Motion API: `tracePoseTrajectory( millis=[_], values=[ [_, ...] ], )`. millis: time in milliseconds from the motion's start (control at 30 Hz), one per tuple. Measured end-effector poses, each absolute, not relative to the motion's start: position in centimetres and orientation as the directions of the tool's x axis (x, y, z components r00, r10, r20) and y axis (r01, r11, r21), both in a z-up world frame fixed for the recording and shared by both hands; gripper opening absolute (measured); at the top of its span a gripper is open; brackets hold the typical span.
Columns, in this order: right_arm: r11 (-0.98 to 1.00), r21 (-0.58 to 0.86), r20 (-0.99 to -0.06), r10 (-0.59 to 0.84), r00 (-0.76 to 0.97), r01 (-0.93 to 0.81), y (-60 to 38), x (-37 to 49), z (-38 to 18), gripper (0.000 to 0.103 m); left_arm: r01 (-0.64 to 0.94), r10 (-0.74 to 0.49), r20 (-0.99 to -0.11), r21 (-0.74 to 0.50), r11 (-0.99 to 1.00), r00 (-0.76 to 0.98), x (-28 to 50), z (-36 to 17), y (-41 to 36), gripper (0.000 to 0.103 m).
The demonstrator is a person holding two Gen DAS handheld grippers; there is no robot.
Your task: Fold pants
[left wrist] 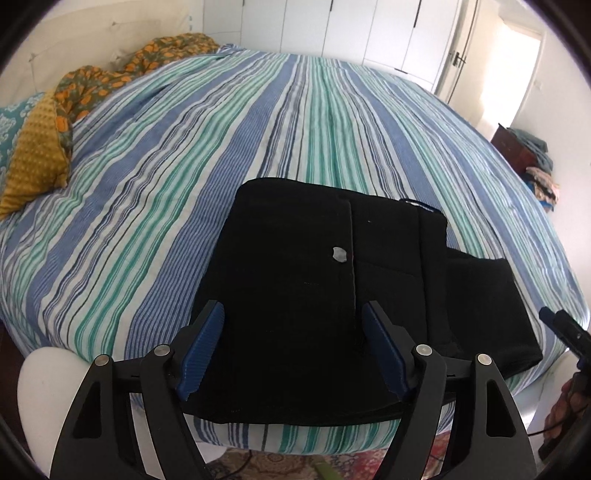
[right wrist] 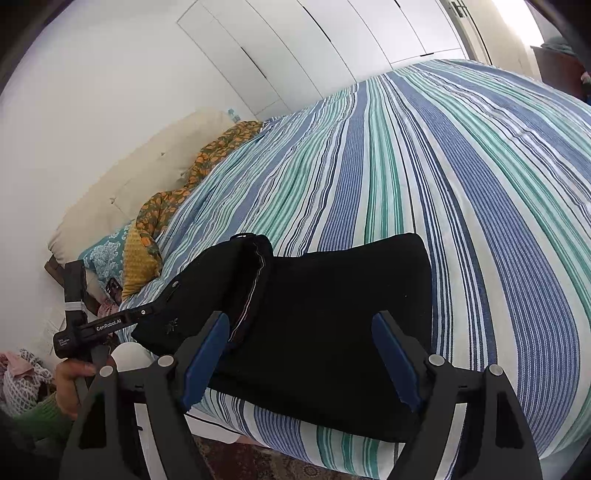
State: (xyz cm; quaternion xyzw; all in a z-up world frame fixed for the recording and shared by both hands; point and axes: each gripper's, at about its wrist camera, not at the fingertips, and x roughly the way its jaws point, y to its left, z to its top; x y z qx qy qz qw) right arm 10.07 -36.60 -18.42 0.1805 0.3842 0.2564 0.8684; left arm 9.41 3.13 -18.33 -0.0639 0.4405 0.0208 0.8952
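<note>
Bedding in blue, green and white stripes covers the bed (left wrist: 207,155), which fills most of both wrist views, with white cupboard doors (left wrist: 354,26) along the wall behind it. Along the head of the bed lie a cream pillow (right wrist: 147,177), an orange-patterned cloth (left wrist: 122,77) and a mustard cushion (left wrist: 37,170).

Near the edge of the bed lie the black pants (left wrist: 314,295), folded into a thick, roughly square stack. One lower layer sticks out to the right in the left wrist view. A small pale button (left wrist: 339,254) shows on the top layer beside a vertical seam.

Both tongs hang above the pants, tilted down at them. The left tongs (left wrist: 293,350) stand wide apart with their blue pads clear of the cloth, gripping nothing. The right tongs (right wrist: 301,358) are likewise spread wide over the near edge of the stack, with nothing caught between the pads. In the right wrist view, a hand (right wrist: 72,380) in a green sleeve (right wrist: 40,417) holds the handle of the left tool.
</note>
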Motion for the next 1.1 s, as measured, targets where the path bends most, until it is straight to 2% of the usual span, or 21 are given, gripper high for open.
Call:
tracePoseTrajectory(
  millis=[200, 300, 433, 533, 633, 733, 800, 833, 900, 933, 1000, 1100],
  values=[
    [0.799, 0.519, -0.582, 0.591, 0.558, -0.304, -36.4, 10.3, -18.6, 0.08, -0.038, 0.067, -0.801, 0.055, 0.998, 0.594, 9.5, -20.2, 1.3, 0.084],
    [0.797, 0.514, -0.587, 0.596, 0.548, -0.316, -36.0, 10.2, -18.7, 0.08, -0.022, 0.081, -0.795, 0.085, 0.996, 0.601, 9.4, -20.4, 0.5, 0.086],
    [0.797, 0.512, -0.583, 0.596, 0.553, -0.32, -36.2, 10.2, -18.6, 0.08, -0.033, 0.04, -0.791, 0.025, 0.999, 0.611, 9.2, -19.4, 1.3, 0.085],
    [0.799, 0.527, -0.571, 0.584, 0.577, -0.288, -37.3, 10.2, -18.5, 0.08, -0.069, -0.011, -0.737, -0.079, 0.995, 0.676, 7.9, -17.6, 2.7, 0.084],
    [0.804, 0.543, -0.579, 0.567, 0.587, -0.242, -38.1, 10.4, -19.0, 0.08, -0.105, 0.017, -0.67, -0.091, 0.99, 0.743, 6.6, -16.3, 3.5, 0.084],
    [0.796, 0.555, -0.593, 0.582, 0.557, -0.24, -37.4, 10.7, -19.0, 0.08, -0.112, 0.016, -0.66, -0.104, 0.988, 0.751, 6.6, -16.2, 4.2, 0.076],
    [0.713, 0.645, -0.537, 0.679, 0.5, -0.275, -36.5, 11.2, -18.4, 0.08, -0.095, -0.037, -0.703, -0.148, 0.984, 0.711, 7.5, -17.4, 4.6, 0.054],
    [0.63, 0.719, -0.481, 0.756, 0.444, -0.293, -35.8, 11.8, -18.3, 0.08, -0.083, -0.07, -0.725, -0.173, 0.981, 0.685, 8.0, -18.3, 4.7, 0.051],
    [0.445, 0.849, -0.375, 0.887, 0.27, -0.283, -33.2, 14.0, -18.8, 0.08, -0.075, -0.099, -0.751, -0.194, 0.978, 0.653, 8.6, -19.4, 4.6, 0.051],
    [0.407, 0.872, -0.362, 0.91, 0.203, -0.271, -31.8, 15.1, -19.1, 0.08, -0.073, -0.104, -0.749, -0.2, 0.977, 0.654, 8.7, -19.4, 4.7, 0.051],
    [0.417, 0.864, -0.398, 0.909, 0.127, -0.281, -29.3, 16.9, -19.4, 0.08, -0.068, -0.124, -0.742, -0.223, 0.972, 0.659, 8.6, -19.1, 5.0, 0.051],
    [0.489, 0.812, -0.504, 0.863, 0.039, -0.317, -26.3, 18.8, -20.6, 0.08, -0.075, -0.146, -0.74, -0.257, 0.963, 0.656, 8.5, -19.2, 5.5, 0.051]
  ],
)
